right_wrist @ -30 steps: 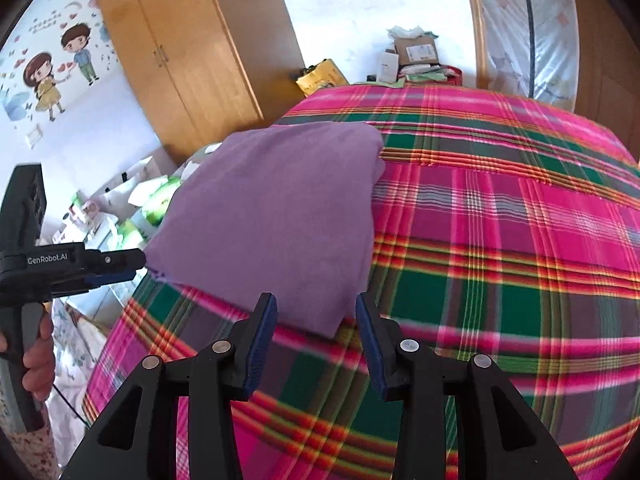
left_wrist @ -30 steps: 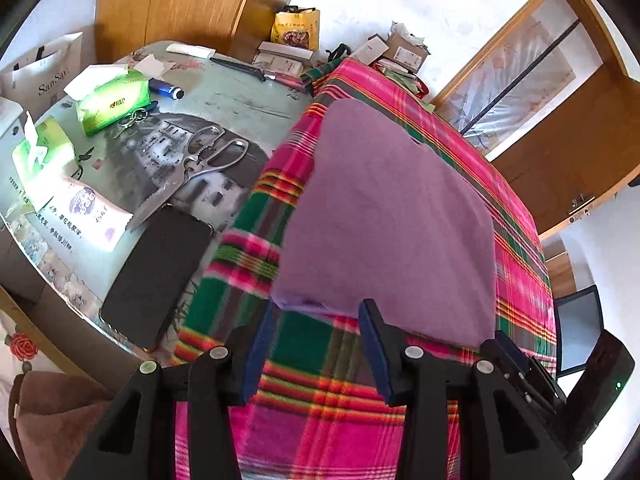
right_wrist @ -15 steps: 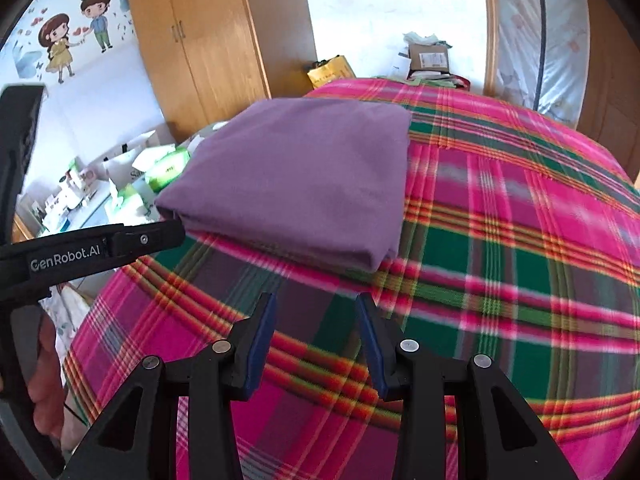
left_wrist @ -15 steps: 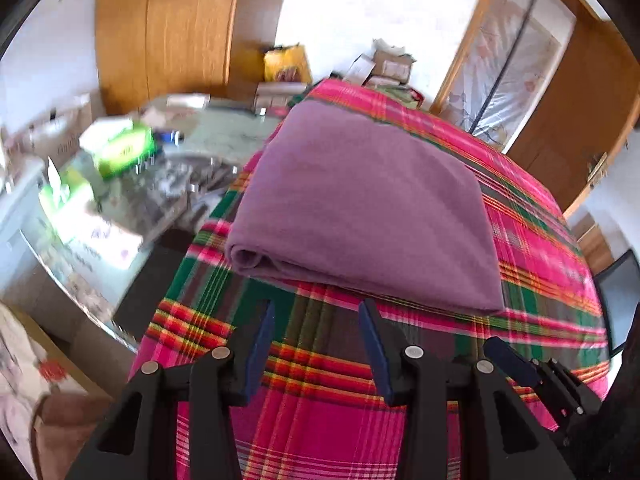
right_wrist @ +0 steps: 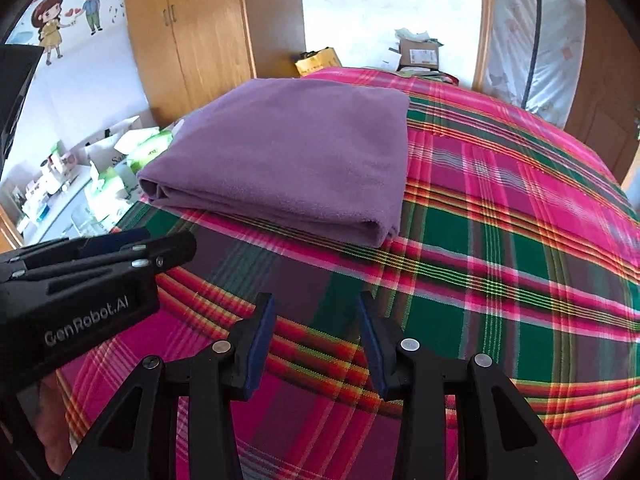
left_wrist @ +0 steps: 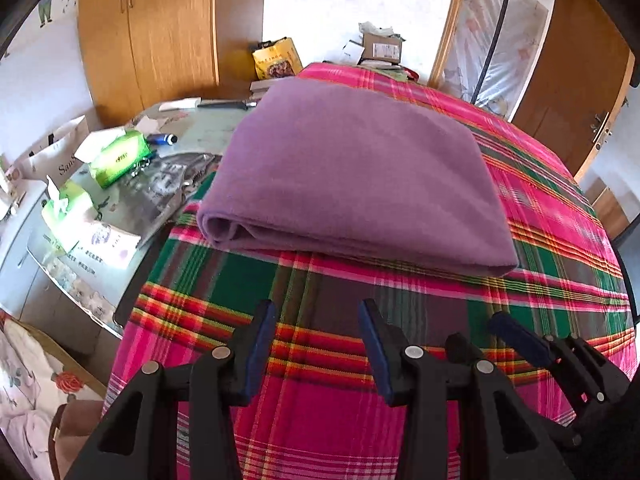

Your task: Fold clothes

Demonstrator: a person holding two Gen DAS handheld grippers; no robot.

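Two grippers, left [left_wrist: 316, 344] and right [right_wrist: 316, 340], spread and empty, hover near a folded purple cloth [left_wrist: 352, 176] on a plaid bedspread [left_wrist: 560, 240]; tissue packs [left_wrist: 120, 156] crowd the left table [left_wrist: 200, 128].

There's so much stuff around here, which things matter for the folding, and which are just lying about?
For the job:
folded purple cloth
left tongs, open
right tongs, open
plaid bedspread

Lying about:
green tissue packs
yellow bag
cardboard box

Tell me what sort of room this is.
Most likely a bedroom in a home: a bed under a plaid bedspread bearing a folded purple garment, a wooden wardrobe against the wall, and cartoon wall stickers beside it.
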